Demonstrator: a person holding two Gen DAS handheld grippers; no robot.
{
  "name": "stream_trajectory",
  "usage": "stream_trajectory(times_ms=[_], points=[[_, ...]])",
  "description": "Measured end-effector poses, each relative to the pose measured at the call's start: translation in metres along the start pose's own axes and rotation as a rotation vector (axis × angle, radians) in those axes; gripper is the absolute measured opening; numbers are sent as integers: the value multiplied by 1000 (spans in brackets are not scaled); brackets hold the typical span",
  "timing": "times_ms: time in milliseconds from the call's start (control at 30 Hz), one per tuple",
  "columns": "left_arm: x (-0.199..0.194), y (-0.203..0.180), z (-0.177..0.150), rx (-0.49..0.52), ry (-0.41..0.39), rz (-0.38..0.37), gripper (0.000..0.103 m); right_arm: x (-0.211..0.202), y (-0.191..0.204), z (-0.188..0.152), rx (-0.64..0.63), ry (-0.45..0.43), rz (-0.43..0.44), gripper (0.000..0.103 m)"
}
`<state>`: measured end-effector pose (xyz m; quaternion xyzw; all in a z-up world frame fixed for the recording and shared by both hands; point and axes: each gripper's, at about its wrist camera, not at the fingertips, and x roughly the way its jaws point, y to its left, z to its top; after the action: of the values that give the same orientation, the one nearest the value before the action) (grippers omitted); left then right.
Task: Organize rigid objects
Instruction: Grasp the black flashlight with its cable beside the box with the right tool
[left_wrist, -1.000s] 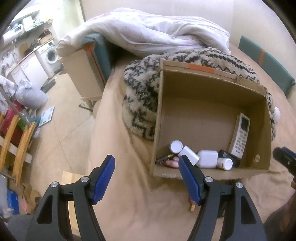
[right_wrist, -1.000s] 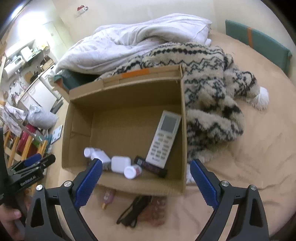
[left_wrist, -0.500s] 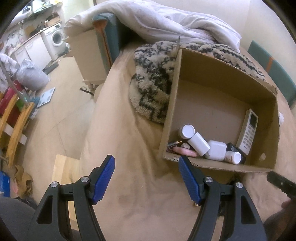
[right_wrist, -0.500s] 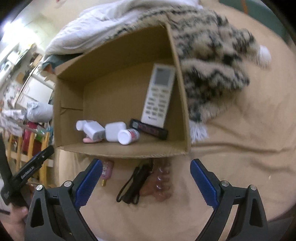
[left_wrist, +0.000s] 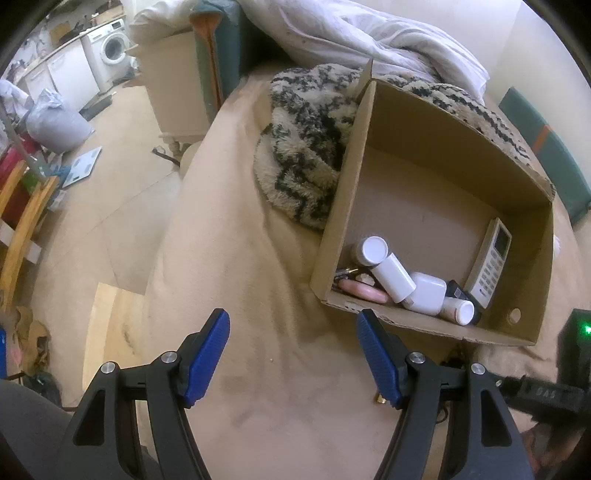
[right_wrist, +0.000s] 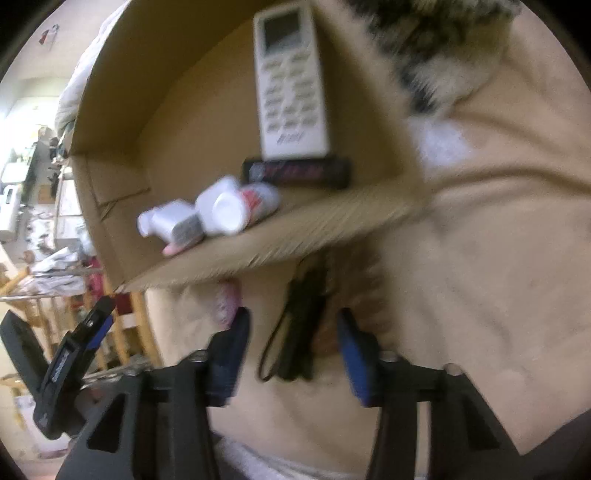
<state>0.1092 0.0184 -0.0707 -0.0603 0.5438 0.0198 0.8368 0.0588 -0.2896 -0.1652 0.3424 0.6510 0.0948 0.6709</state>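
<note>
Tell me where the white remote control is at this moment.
The white remote control lies inside the cardboard box, toward the right side in the left wrist view, beside a small black item.

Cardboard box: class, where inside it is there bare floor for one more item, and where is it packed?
The cardboard box has bare floor toward its back wall, left of the remote. The near wall is crowded: white bottles, a charger, a pink tube.

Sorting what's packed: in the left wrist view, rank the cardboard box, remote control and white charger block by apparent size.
1. cardboard box
2. remote control
3. white charger block, though it lies nearer the camera, so its gap to the remote control is unsure.
</note>
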Motion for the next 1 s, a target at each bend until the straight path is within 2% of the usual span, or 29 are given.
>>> stream_trajectory(times_ms=[133,300,400,533,567,667,867,1000], points=[[1,0,0,-12,15,-17,68,21,11,-3,-3,27,-46,48],[1,-1,0,-3,12,-15,68,53,29,-3,-33,46,-171,48],[2,-1,0,-5,19,-17,68,60,47,-5,-99,-2,-248,48],[2,-2,1,-1,20,-15,68,63,54,-9,-122,-39,-312,31],[3,-3,1,0,20,-16,68,63,55,-11,-130,-38,-318,26],[3,-3,0,6,23,-19,68,59,55,-16,-152,-40,-307,21],[4,-2,0,3,26,-13,68,36,62,-39,-237,-31,-243,21],[6,-1,0,-2,33,-11,68,8,77,-57,-341,-71,-205,21]])
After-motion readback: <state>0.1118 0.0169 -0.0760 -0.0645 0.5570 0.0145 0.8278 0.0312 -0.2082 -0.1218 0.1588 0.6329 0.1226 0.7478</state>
